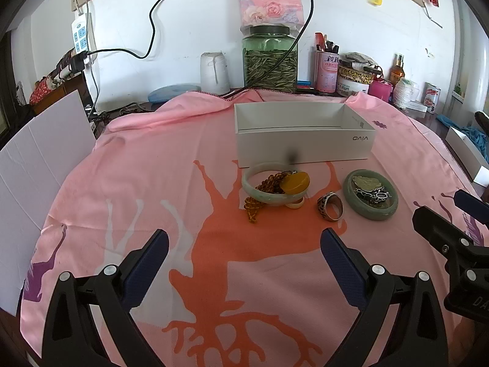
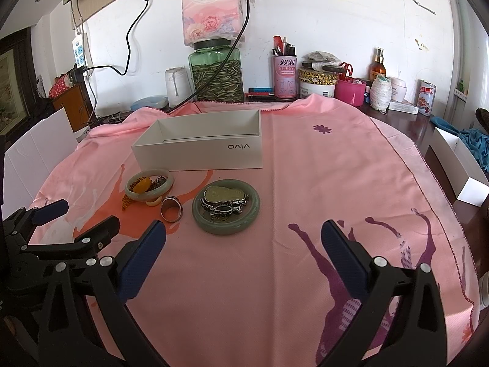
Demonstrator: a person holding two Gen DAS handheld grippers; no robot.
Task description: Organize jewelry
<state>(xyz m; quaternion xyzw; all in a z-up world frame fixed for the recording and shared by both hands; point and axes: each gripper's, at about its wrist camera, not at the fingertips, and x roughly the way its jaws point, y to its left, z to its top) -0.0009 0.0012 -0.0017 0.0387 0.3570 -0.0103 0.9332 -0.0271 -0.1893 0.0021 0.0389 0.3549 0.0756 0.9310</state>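
Jewelry [image 1: 305,192] loose beside white box [image 1: 302,146]

A lived-in home room is showing here. A pink printed cloth [image 2: 305,165] is covering the table. Along the back wall, a green glass jar [image 2: 217,72] is standing at upper centre under a hanging tissue pack [image 2: 210,6], and a power strip [image 2: 80,49] is hanging at upper left.

Box [image 1: 305,140] behind two bangles [image 1: 273,188] [image 1: 370,195]; ring [image 1: 330,206] between them; pendants [image 1: 368,188] inside right bangle.
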